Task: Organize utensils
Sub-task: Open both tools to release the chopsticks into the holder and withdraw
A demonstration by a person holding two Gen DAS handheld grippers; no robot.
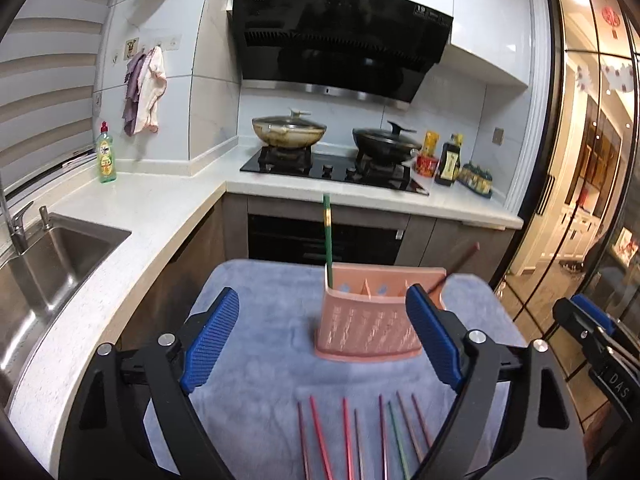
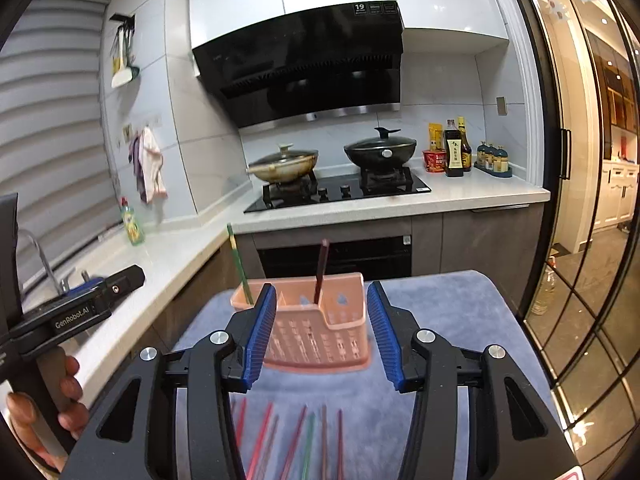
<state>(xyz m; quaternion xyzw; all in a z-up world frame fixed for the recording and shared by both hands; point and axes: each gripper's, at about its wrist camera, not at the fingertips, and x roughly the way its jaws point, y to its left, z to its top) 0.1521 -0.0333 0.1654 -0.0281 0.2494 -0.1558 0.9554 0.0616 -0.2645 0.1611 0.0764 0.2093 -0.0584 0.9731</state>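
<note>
Both hand-held grippers gape empty; green chopstick (image 1: 328, 236) stands upright in holder (image 1: 370, 320).

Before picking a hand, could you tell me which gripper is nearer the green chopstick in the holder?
Left. The left gripper faces the green chopstick; the right gripper sits farther right.

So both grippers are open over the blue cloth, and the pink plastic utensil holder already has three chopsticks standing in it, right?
Not three: two. The right wrist view shows the pink plastic utensil holder holding one green chopstick and one dark red chopstick. Both the left gripper and right gripper are open over the blue cloth.
</note>
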